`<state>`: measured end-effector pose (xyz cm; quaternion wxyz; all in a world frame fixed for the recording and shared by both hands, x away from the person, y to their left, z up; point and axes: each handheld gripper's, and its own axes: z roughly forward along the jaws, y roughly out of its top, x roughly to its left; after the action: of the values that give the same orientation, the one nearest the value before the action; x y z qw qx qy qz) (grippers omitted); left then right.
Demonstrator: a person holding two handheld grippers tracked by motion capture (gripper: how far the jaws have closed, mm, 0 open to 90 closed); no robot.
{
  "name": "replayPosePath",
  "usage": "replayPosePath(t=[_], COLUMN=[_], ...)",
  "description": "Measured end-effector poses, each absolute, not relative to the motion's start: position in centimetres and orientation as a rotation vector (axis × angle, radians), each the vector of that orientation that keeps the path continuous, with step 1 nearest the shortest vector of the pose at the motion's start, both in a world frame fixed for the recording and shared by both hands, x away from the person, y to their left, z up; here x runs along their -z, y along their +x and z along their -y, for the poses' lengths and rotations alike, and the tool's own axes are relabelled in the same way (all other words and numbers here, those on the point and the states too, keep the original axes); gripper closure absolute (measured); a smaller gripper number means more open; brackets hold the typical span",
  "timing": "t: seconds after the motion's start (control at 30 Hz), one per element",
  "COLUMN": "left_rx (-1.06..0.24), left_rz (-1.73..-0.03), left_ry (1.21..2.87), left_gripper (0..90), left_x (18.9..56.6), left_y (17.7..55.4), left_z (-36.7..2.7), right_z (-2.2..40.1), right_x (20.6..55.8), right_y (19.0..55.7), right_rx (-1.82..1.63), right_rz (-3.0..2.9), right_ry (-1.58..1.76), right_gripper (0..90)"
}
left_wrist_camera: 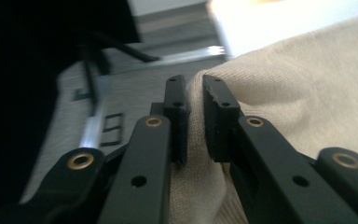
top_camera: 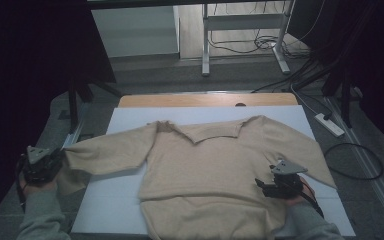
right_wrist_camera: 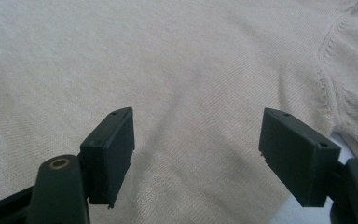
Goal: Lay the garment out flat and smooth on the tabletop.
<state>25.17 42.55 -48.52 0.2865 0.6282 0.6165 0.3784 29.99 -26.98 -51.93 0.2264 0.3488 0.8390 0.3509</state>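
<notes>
A beige knit sweater lies front up on a white board, collar toward the far side. Its left sleeve stretches out past the board's left edge. My left gripper is shut on the cuff end of that sleeve; in the left gripper view the beige cloth is pinched between the two black jaws. My right gripper rests over the sweater's lower right body, jaws wide apart above flat knit fabric, with nothing between them.
The white board sits on a wooden table. Beyond it stand a metal frame and floor cables. A power strip and a looped cable lie right of the table. Dark curtains flank both sides.
</notes>
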Motion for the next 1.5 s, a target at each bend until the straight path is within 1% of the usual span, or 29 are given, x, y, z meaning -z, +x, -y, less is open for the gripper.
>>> replayPosePath(t=[0.5,0.53,0.63,0.67,0.8,1.0,1.1,1.3,1.5], left_rx=[-1.014,-1.02,-1.041,-1.031,-0.9,-0.716,-0.627,-0.542,-0.422], left_rz=[-1.655,-1.683,-1.733,-1.735,-1.664,-1.436,-1.341,-1.159,-1.057], left_ry=[1.671,1.65,1.647,1.645,1.72,1.838,1.843,1.941,1.997], left_gripper=[80.9,32.7,30.9,30.6,29.5,28.6,28.4,28.3,28.0], left_x=[48.6,48.8,49.5,49.7,49.8,48.9,48.5,48.6,49.3], left_y=[25.1,24.8,24.4,24.4,25.6,27.5,28.3,29.1,29.5], left_z=[-42.7,-43.4,-44.3,-44.4,-42.8,-37.7,-35.1,-29.3,-24.9], right_z=[27.0,27.0,26.9,26.9,26.9,26.8,26.9,26.8,26.8], right_x=[51.9,51.9,52.0,52.0,52.1,52.1,52.1,52.1,52.0], right_y=[30.0,30.0,30.0,30.0,30.1,30.1,30.1,30.0,30.0], right_rx=[-0.966,-0.966,-0.958,-0.952,-0.948,-0.946,-0.946,-0.947,-0.951], right_rz=[-2.313,-2.313,-2.313,-2.314,-2.316,-2.319,-2.318,-2.319,-2.318], right_ry=[0.961,0.961,0.961,0.959,0.954,0.947,0.948,0.943,0.94], right_gripper=[26.5,26.4,26.4,26.4,26.5,26.5,26.5,26.5,26.6])
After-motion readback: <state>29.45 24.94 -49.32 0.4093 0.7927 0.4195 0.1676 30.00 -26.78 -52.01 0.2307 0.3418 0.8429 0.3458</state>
